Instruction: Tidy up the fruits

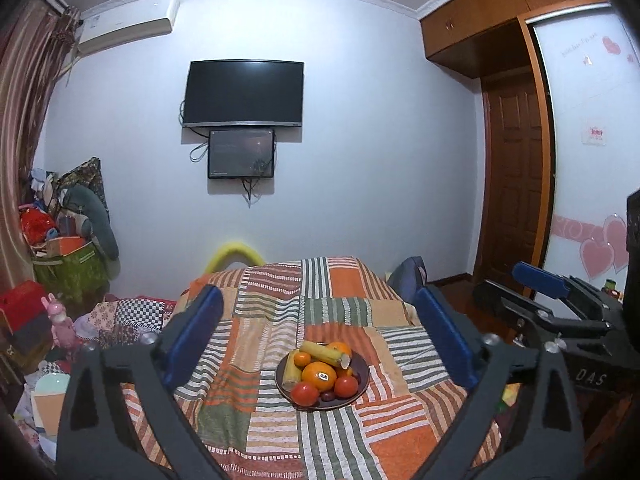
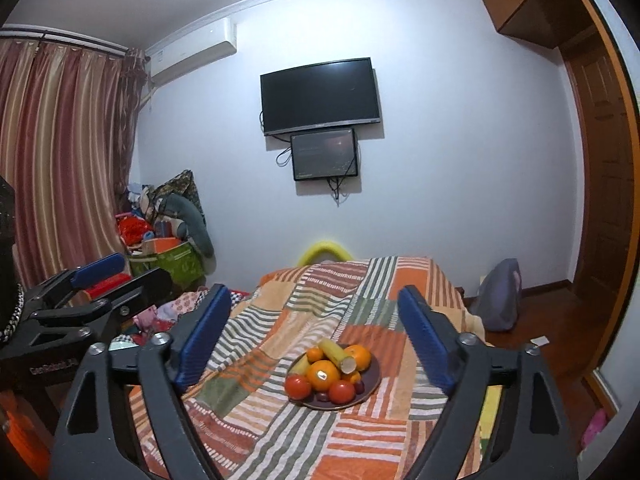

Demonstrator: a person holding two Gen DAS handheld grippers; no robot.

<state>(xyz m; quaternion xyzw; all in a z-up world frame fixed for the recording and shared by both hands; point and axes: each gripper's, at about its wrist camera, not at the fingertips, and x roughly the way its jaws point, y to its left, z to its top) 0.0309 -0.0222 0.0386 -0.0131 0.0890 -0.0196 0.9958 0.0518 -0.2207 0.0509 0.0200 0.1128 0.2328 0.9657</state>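
Note:
A dark round plate point(image 1: 362, 364) point(image 2: 374, 376) sits on a patchwork-covered table point(image 1: 280, 320) point(image 2: 320, 304). It holds a piled heap of fruit: a big orange with a sticker point(image 1: 319, 376) point(image 2: 322, 374), two red tomatoes point(image 1: 305, 393) point(image 2: 297, 386), pieces of banana point(image 1: 326, 353) point(image 2: 338, 354) and smaller oranges. My left gripper point(image 1: 316, 328) is open and empty, held back from the plate. My right gripper point(image 2: 316, 334) is open and empty, also short of the plate. The right gripper shows at the right in the left wrist view point(image 1: 532, 292). The left gripper shows at the left in the right wrist view point(image 2: 116, 276).
Cluttered bags and toys point(image 1: 72, 248) point(image 2: 168, 236) pile up left of the table by the curtain point(image 2: 60, 152). A TV point(image 1: 244, 92) hangs on the far wall. A grey bag point(image 2: 500, 296) stands on the wooden floor at the right, near the door point(image 1: 516, 176).

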